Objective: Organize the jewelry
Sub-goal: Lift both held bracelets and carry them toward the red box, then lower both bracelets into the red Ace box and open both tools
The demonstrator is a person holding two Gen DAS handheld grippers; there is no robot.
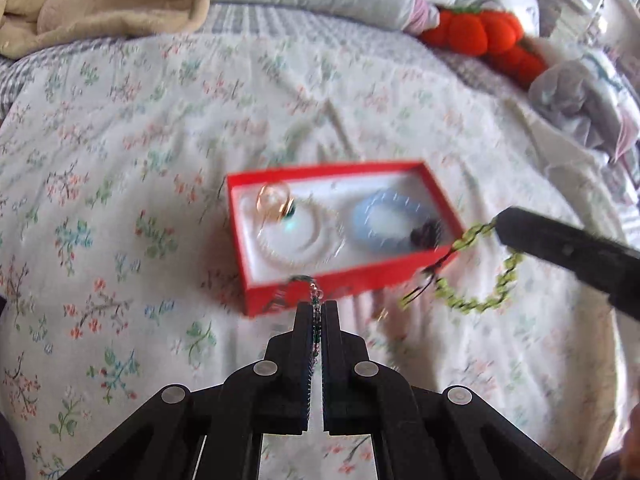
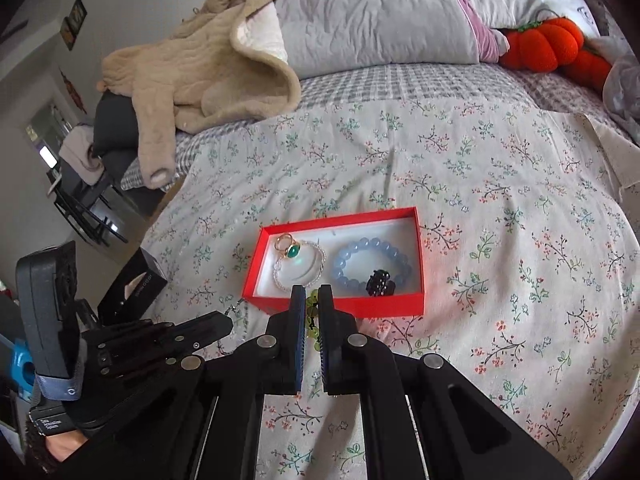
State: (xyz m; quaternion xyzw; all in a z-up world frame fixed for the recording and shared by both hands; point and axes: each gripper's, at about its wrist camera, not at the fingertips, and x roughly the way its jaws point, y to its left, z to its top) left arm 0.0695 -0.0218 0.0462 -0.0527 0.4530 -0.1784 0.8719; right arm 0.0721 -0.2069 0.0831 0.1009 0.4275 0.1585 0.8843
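Fingers of left gripper pressed together on thin silvery chain with tiny green beads, pinched between both pads. Fingers of right gripper squeezed on green beaded loop bracelet, hanging beside the tips. Just past both fingertips, on flowery bed cover: open red cardboard box with white lining. Inside, left to right: gold ring with green stone, clear white bead bracelet, pale blue round-bead bracelet with dark knobbly charm. Far beyond fingers: fuzzy orange pumpkin cushions, beige fleece robe, grey pillow.
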